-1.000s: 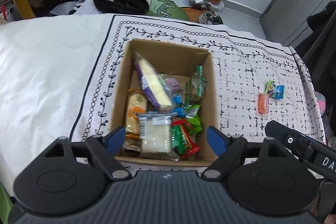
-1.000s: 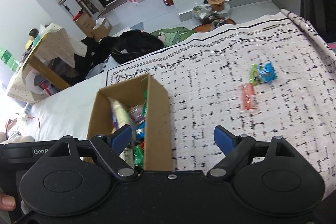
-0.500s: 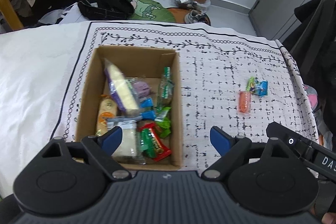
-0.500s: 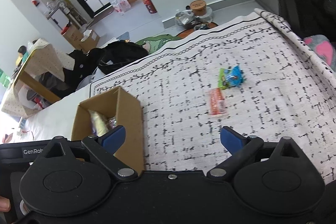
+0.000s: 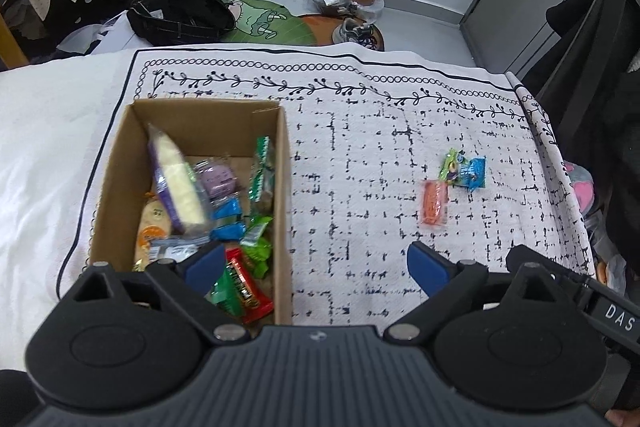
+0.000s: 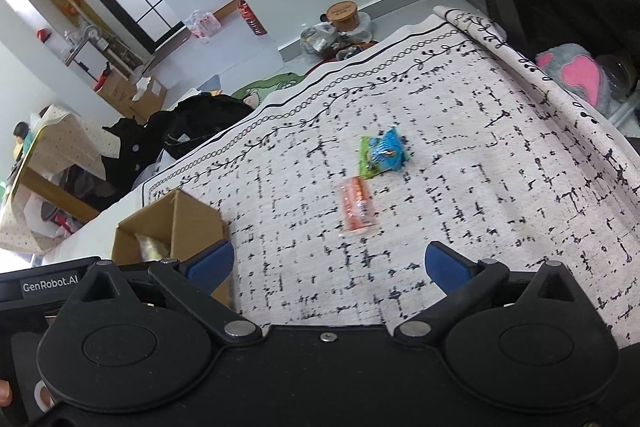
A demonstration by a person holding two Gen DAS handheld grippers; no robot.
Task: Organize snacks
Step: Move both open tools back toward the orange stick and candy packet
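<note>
A cardboard box (image 5: 282, 163) (image 6: 192, 215) holding several wrapped snacks stands on the left of the patterned cloth. Three loose snacks lie to its right: an orange packet (image 5: 433, 203) (image 6: 358, 205), a blue packet (image 5: 473, 173) (image 6: 386, 151) and a green one (image 5: 451, 165) (image 6: 365, 157) touching it. My left gripper (image 5: 316, 267) is open, hovering over the box's right wall with nothing between its fingers. My right gripper (image 6: 330, 265) is open too, just short of the orange packet and empty.
The cloth (image 5: 360, 131) covers a white bed; its right edge (image 6: 540, 79) drops off beside dark furniture. Beyond the far edge lie a black bag (image 5: 180, 11), a green mat (image 5: 260, 21), jars and a table on the floor.
Both grippers have shifted right. The box has slid leftward in both views, and the loose snacks now sit nearer the centre and closer in the right wrist view.
</note>
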